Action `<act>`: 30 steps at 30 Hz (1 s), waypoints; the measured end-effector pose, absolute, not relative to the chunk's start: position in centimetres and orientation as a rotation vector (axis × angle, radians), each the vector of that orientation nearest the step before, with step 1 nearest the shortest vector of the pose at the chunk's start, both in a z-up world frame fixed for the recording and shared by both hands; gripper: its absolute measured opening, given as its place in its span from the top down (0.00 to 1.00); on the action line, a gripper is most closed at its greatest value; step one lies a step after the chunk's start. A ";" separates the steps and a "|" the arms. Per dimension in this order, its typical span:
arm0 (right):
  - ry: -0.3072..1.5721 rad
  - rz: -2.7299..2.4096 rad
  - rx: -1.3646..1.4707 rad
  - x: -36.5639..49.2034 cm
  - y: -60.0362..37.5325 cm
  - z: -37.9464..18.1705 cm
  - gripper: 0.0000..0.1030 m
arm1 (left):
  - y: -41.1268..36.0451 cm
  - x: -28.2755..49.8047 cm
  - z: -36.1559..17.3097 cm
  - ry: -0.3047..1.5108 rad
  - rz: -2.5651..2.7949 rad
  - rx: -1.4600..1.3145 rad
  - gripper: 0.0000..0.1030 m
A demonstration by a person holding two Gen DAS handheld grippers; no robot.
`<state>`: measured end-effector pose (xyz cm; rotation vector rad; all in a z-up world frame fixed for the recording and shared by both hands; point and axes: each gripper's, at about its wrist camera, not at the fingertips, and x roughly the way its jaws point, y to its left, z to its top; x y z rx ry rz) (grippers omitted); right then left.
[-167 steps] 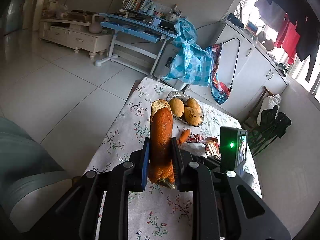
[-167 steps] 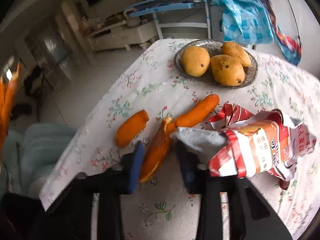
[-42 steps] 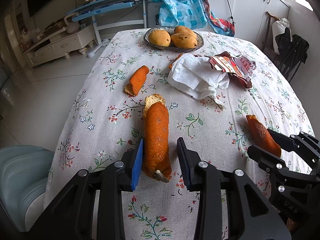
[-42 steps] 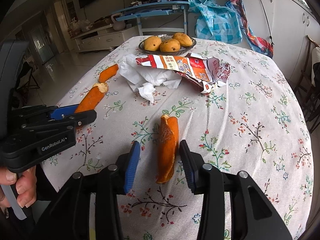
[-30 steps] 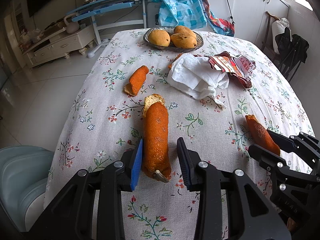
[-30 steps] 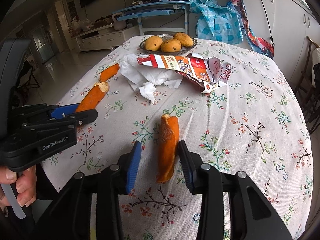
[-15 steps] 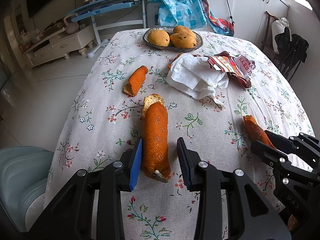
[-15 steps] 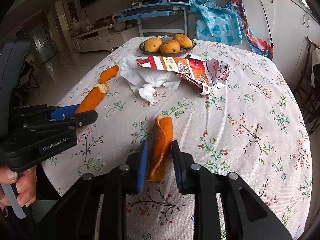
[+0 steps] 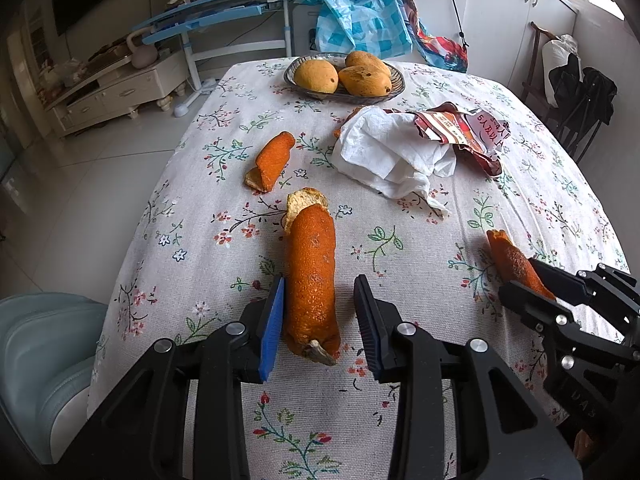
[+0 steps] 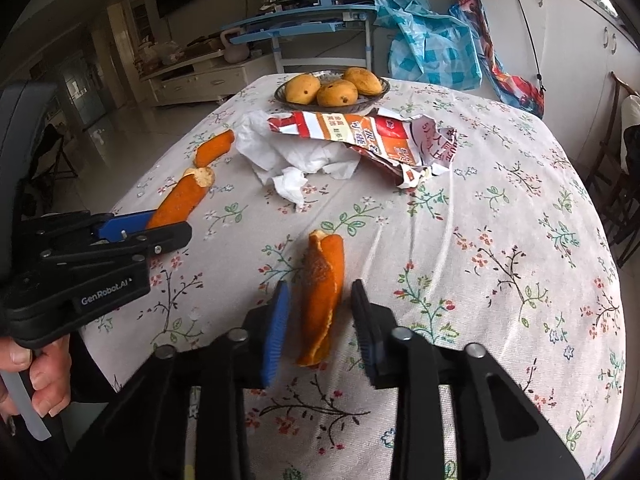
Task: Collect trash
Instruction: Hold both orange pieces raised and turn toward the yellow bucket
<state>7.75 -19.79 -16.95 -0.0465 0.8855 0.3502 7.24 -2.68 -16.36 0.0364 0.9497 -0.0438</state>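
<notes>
A long orange peel lies on the floral tablecloth between the open jaws of my left gripper; it also shows in the right wrist view. A second curled peel lies between the open jaws of my right gripper; it shows in the left wrist view too. A third peel lies farther back. A crumpled white tissue and a torn red snack wrapper lie mid-table.
A metal dish with three mangoes stands at the table's far end. A pale blue chair is at the left edge. A blue desk and white cabinets stand beyond the table.
My right gripper, shut on the curled peel half a second ago, has opened; the peel lies loose between its jaws. The left gripper has stayed open around the long peel.
</notes>
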 end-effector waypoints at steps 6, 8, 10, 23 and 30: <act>0.876 0.373 -0.049 7.5 -19.5 -16.7 0.81 | -2.8 7.3 -16.4 0.950 -0.048 0.037 0.68; 0.868 0.378 -0.049 7.4 -19.4 -16.6 0.82 | -2.8 7.3 -16.4 0.950 -0.049 0.036 0.68; 0.866 0.381 -0.049 7.4 -19.4 -16.5 0.82 | -2.9 7.3 -16.4 0.950 -0.048 0.038 0.68; 0.886 0.368 -0.045 7.6 -19.6 -16.9 0.79 | -2.8 7.3 -16.3 0.950 -0.049 0.038 0.68; 0.881 0.374 -0.046 7.6 -19.3 -17.0 0.72 | -2.9 7.3 -16.3 0.950 -0.049 0.038 0.66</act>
